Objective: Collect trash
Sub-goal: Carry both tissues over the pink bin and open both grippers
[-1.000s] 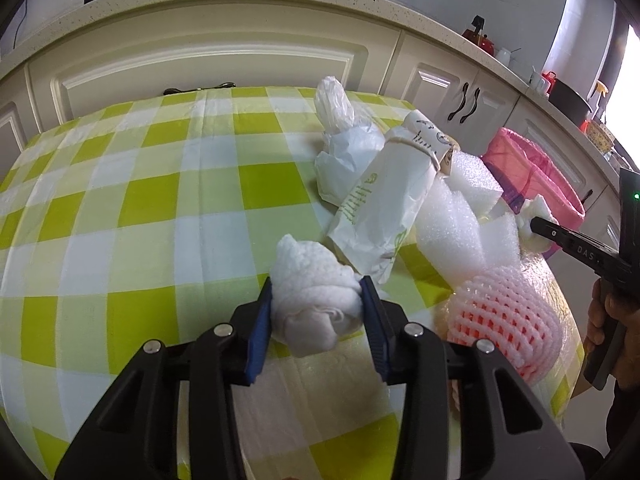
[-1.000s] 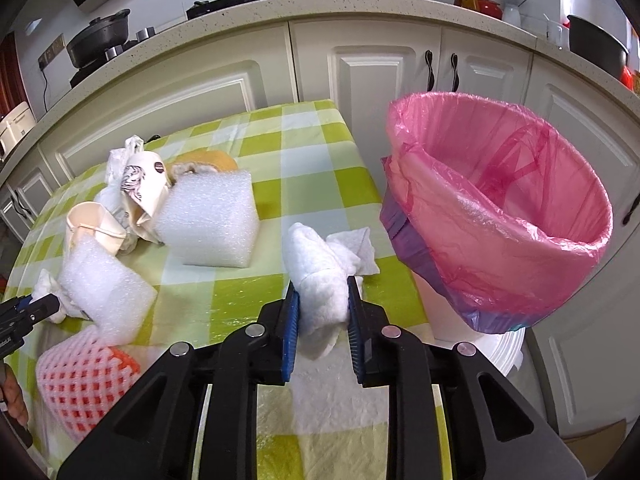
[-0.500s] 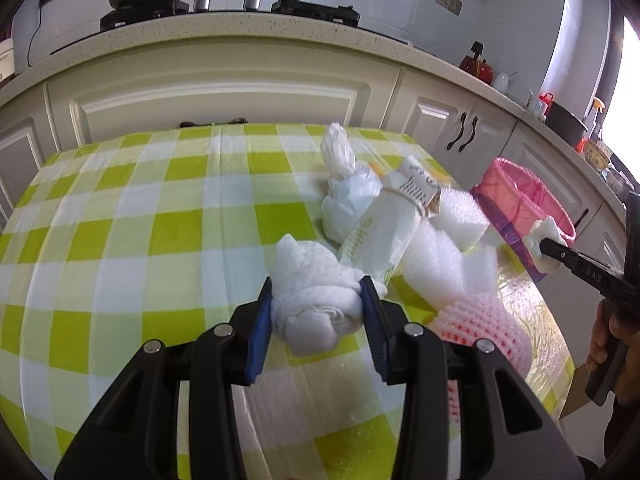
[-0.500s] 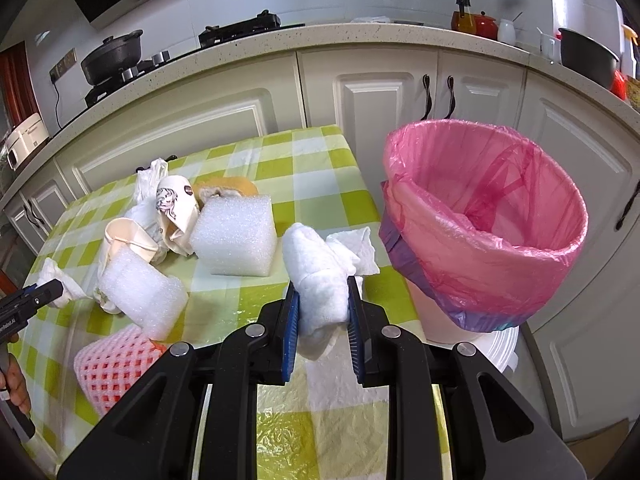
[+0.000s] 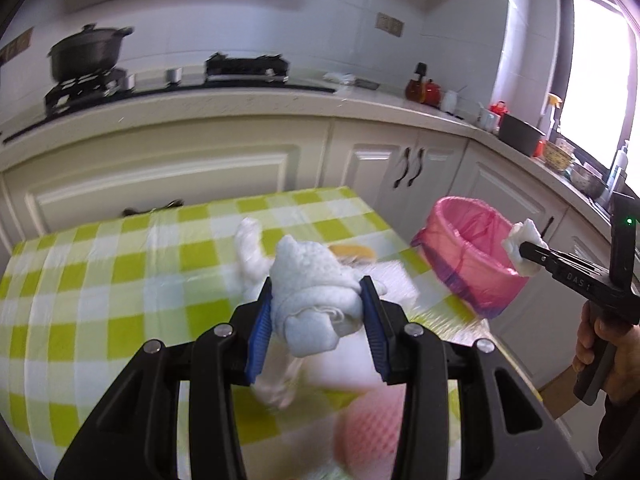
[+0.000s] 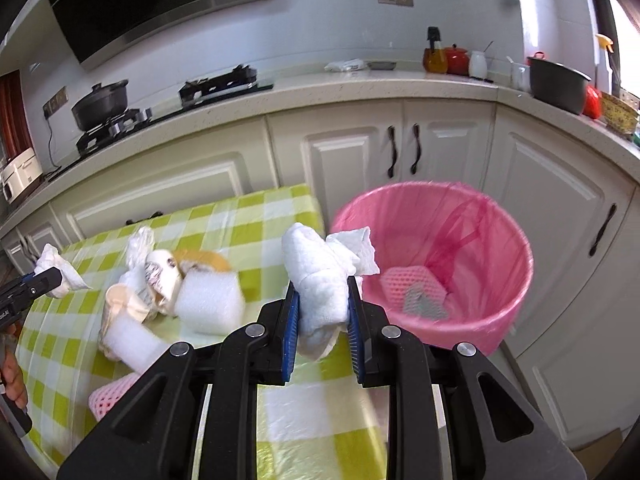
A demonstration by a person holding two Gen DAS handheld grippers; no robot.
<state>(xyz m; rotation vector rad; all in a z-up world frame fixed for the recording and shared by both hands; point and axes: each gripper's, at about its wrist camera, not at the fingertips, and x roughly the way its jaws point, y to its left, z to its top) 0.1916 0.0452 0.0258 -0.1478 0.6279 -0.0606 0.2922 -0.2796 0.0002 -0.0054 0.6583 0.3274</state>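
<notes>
Left wrist view: your left gripper has its blue-padded jaws closed down on a wad of white tissue, which bulges above and below the pads and hangs clear of the green-checked table. Behind the wad, at 12 o'clock, more white trash and a yellow-orange piece lie blurred on the cloth; at 5 o'clock sits a pink foam net, also blurred. At 3 o'clock stands the pink-lined bin, just off the table's edge. Your right gripper shows at its rim, clamped on a second tissue wad. What lies in the bin cannot be seen from here.

Right wrist view: your right gripper has its jaws pressed tight on the rolled tissue wad, a loose flap trailing toward 1 o'clock over the bin's near rim. The bin fills the 2 o'clock side; inside, on the bottom, lie a pink foam net piece and a grey scrap. On the table at 9 to 10 o'clock are a white foam block, a printed paper cup, a second cup, a foam roll and crumpled white plastic. At 9 o'clock your left gripper holds its tissue above the cloth.
</notes>
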